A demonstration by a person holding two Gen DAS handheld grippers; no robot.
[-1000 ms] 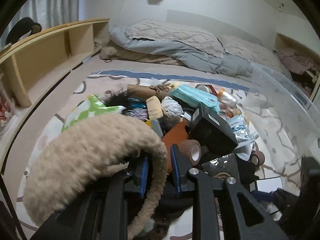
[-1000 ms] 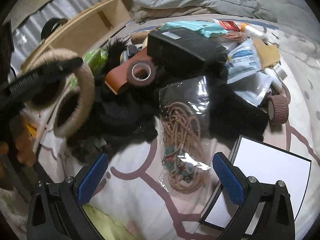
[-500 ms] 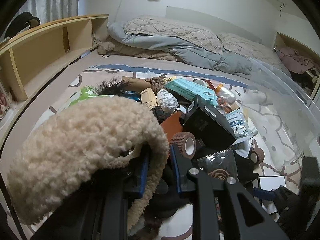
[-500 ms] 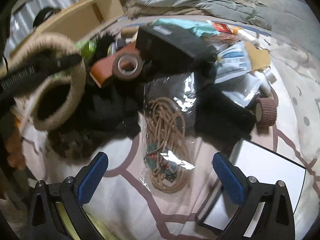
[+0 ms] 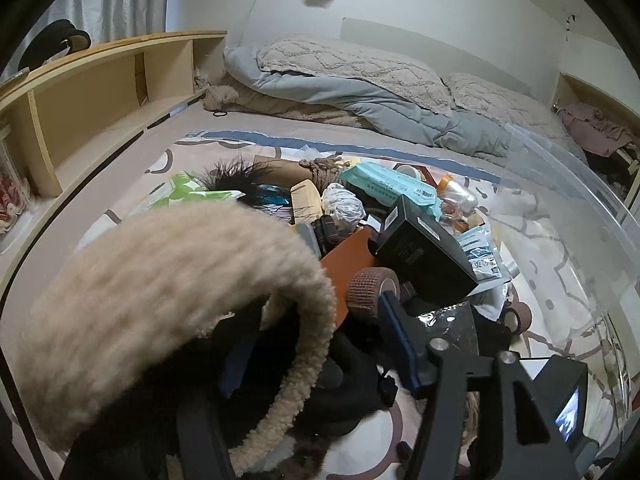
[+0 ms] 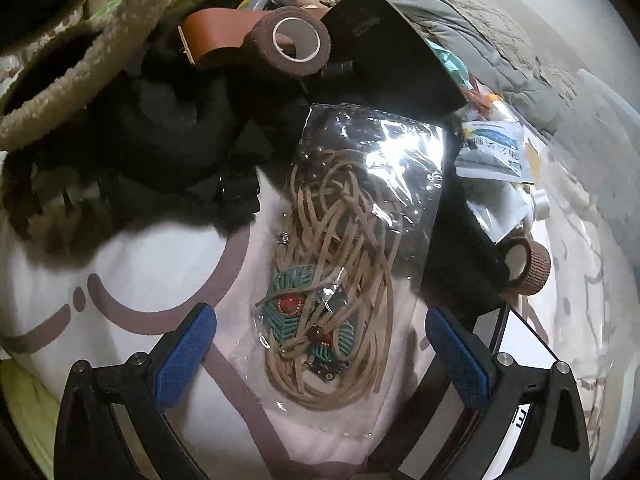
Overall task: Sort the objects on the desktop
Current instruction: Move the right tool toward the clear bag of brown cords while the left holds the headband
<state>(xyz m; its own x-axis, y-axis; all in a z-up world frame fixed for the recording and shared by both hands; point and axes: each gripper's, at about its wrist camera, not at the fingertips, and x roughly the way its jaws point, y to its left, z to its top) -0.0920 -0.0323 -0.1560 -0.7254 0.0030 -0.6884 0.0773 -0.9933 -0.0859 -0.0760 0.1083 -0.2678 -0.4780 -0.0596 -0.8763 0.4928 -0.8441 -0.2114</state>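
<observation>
A fluffy beige fleece hat (image 5: 168,292) fills the lower left of the left wrist view; its rim (image 6: 80,60) shows at the top left of the right wrist view. My left gripper (image 5: 316,356) has its jaws opening. The hat's rim hangs between them, clear of the right blue pad (image 5: 396,344), and the left finger is hidden behind the fleece. My right gripper (image 6: 322,354) is open wide, low over a clear bag of tan cord with turquoise feather pendants (image 6: 340,280). The bag lies on the patterned cover between the pads, untouched.
The pile holds a black box (image 5: 424,248), a brown bandage roll (image 6: 296,40), an orange leather piece (image 6: 216,32), black fuzzy cloth (image 6: 172,132) and a second roll (image 6: 524,264). A white board (image 6: 520,344) lies by the right finger. A clear bin (image 5: 580,216) stands right, a wooden shelf (image 5: 100,92) left.
The left jaws were shut on the hat's rim and have sprung apart; the hat is blurred, slipping. The right gripper has dropped and rolled, closing in over the cord bag.
</observation>
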